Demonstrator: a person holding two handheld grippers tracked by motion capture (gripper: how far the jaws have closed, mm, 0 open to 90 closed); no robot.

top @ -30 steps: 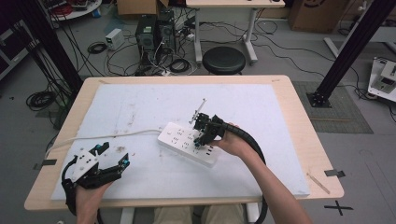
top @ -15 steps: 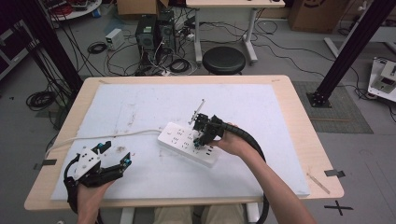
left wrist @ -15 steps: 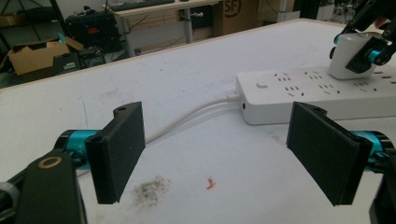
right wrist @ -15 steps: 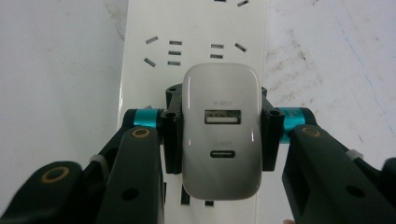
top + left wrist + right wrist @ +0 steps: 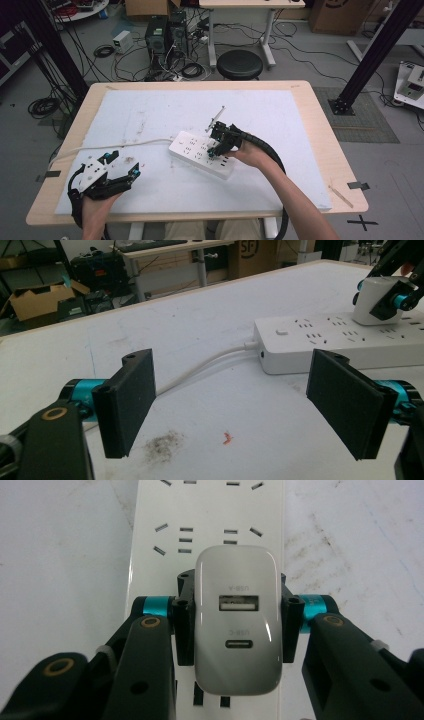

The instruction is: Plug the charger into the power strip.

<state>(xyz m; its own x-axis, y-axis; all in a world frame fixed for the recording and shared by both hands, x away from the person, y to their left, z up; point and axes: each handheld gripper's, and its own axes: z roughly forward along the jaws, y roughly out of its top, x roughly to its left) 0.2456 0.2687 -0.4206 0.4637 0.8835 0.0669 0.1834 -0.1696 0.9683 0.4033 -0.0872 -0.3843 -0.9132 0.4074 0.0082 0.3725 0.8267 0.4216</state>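
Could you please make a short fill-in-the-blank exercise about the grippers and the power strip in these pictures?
1. The right gripper is shut on a white ____ with two USB ports.
2. The charger sits over the white ____ strip.
3. The left gripper has its jaws ____, with nothing between them.
4. The strip's cable leads toward the table's ____ edge in the high view.

Missing words: charger; power; open; left

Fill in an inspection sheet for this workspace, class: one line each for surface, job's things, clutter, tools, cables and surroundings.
Surface: white mat on a wooden table, with grey smudges and a small red scrap.
Job's things: white charger over the white power strip; whether it is plugged in cannot be told.
Clutter: thin stick near the table's right edge.
Tools: right tool shut on the charger; left tool open above the mat.
Cables: strip's white cord runs left.
Surroundings: black stool, computer towers, floor cables.
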